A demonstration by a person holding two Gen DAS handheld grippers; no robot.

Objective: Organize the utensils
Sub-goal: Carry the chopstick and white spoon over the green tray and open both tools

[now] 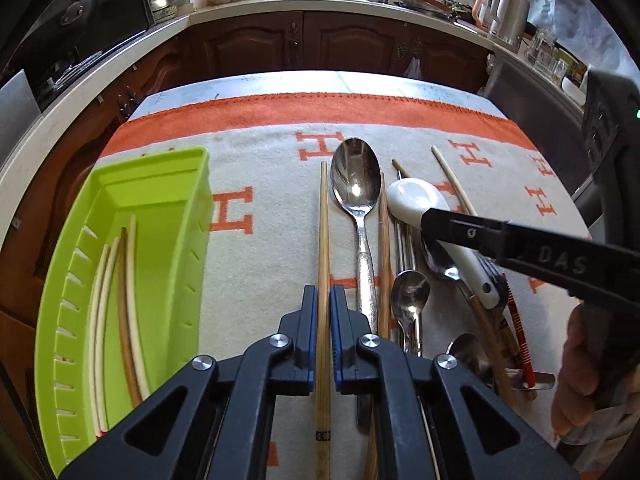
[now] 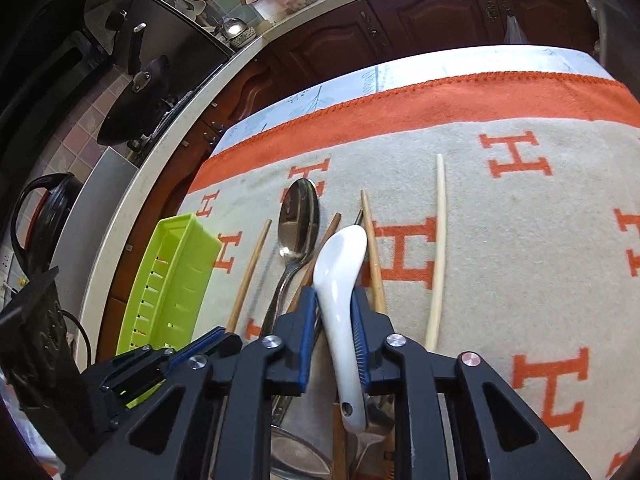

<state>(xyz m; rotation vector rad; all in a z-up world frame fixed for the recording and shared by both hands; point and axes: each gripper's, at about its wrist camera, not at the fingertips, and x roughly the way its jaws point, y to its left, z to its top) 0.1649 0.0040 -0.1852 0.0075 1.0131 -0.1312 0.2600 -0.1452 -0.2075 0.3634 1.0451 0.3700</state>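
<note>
Left gripper [image 1: 324, 300]: you have its blue pads pinched tight on a wooden chopstick [image 1: 323, 240], with no gap showing on either side. The stick runs straight away from you, its far tip lying on the blanket [image 1: 260, 152].

Right gripper [image 2: 335, 312]: your fingers sit on either side of the white ceramic spoon [image 2: 340, 280], around the handle just behind the bowl. Both pads look to be touching it — the grip is narrow, not wide. The left wrist view shows the same finger reaching in from the right over that spoon [image 1: 420, 198].

White spoon: its bowl points away from you, and its handle end with the small hole lies back under your gripper, on top of other cutlery.

Green tray [image 1: 168, 208]: it stands at the left edge of the blanket, well apart from the pile. It holds a few pale chopsticks [image 1: 120, 300] lying lengthwise.

Large metal spoon [image 1: 356, 180]: it lies bowl up just right of the chopstick you hold, with a second wooden chopstick along its right side.

Pile on the right: a smaller metal spoon [image 1: 410, 296], a red-striped chopstick [image 1: 520, 340] and more cutlery overlap there — too tangled to tell apart.

Pale loose chopstick [image 2: 438, 248]: it lies alone on the blanket, right of your right gripper.
</note>
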